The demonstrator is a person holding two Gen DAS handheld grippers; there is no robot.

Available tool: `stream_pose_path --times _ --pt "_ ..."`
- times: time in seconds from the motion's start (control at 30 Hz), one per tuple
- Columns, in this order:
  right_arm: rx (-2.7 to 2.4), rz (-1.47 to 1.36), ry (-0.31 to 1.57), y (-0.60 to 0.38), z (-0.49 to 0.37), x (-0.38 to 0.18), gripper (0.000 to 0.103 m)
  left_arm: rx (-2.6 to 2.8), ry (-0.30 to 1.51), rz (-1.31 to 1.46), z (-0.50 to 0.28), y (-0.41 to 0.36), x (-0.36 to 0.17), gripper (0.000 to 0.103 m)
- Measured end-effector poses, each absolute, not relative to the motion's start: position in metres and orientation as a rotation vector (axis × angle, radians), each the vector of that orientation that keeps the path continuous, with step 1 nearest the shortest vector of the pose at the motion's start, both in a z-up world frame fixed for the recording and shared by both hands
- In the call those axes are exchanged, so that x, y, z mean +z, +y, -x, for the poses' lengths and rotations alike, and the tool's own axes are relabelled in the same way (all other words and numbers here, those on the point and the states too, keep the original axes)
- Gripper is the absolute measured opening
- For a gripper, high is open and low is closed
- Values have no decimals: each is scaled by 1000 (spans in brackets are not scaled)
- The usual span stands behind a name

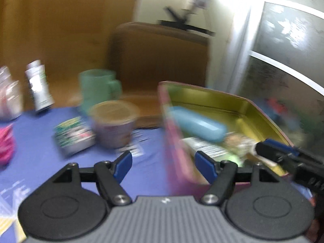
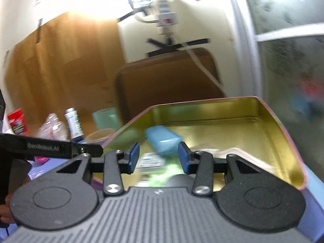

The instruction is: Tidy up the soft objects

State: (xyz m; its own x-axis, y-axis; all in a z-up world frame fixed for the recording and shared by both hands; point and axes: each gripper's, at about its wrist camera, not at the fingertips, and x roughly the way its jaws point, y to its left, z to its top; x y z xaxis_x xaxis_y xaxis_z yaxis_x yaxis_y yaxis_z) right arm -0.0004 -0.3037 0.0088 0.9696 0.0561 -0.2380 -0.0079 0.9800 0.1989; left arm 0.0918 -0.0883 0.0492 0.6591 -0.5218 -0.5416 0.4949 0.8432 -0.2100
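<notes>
My left tongs and right tongs both hang open and empty over the tin, where the blue pouch lies; I'd steady up before grabbing anything.

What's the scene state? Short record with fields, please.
surface: purple cloth
container: open tin, gold inside, pink outside
in tin: light blue case, green item with printed label
outside tin: green mug, brown-lidded tub, white bottle
left tool: open, empty
right tool: open over tin, empty
</notes>
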Motion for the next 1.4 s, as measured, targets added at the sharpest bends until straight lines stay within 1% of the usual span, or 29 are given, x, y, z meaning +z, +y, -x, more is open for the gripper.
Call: stream_pose_path --times 0.13,0.3,0.37,0.43,0.47,0.6,0.63,0.67,0.7,0.83,0.87,0.93,1.03,1.1,1.13,1.17,1.3,1.4 --pt "147 -135 262 -262 -14 19 45 -421 639 57 -98 -19 30 72" --pt "301 -72 348 -202 -48 21 45 -175 639 0 -107 50 9 72" --pt "345 -40 393 -175 -73 19 45 -125 627 14 -108 70 1 73" --pt "378 16 447 -147 -104 19 45 -146 644 110 -112 87 -3 74" --pt "382 48 466 -135 -123 21 44 -154 620 136 -111 91 -1 75" --pt "375 121 583 -99 -206 33 46 -152 582 136 -107 96 1 76" --pt "374 127 624 -92 -226 34 49 -157 577 129 -106 96 2 76" --pt "380 136 678 -85 -246 33 55 -163 574 124 -105 97 2 76" --pt "365 152 725 -79 -263 31 58 -167 573 122 -106 96 2 76" --pt "286 248 842 -64 -303 21 59 -179 575 132 -105 95 1 81" --pt "266 276 867 -61 -309 18 63 -181 576 135 -105 95 1 82" --pt "249 315 912 -60 -315 9 67 -183 579 141 -106 96 0 84" --pt "241 342 904 -59 -310 4 67 -179 579 149 -105 97 1 85" --pt "261 341 885 -60 -301 4 61 -172 570 160 -104 99 1 86" --pt "271 354 874 -59 -294 4 56 -167 561 173 -104 102 2 86" --pt "286 363 864 -59 -286 4 54 -161 555 190 -103 105 3 87" --pt "356 354 807 -62 -243 2 53 -141 557 278 -105 122 3 87" --pt "404 382 740 -66 -191 -3 53 -150 560 294 -105 124 2 87"
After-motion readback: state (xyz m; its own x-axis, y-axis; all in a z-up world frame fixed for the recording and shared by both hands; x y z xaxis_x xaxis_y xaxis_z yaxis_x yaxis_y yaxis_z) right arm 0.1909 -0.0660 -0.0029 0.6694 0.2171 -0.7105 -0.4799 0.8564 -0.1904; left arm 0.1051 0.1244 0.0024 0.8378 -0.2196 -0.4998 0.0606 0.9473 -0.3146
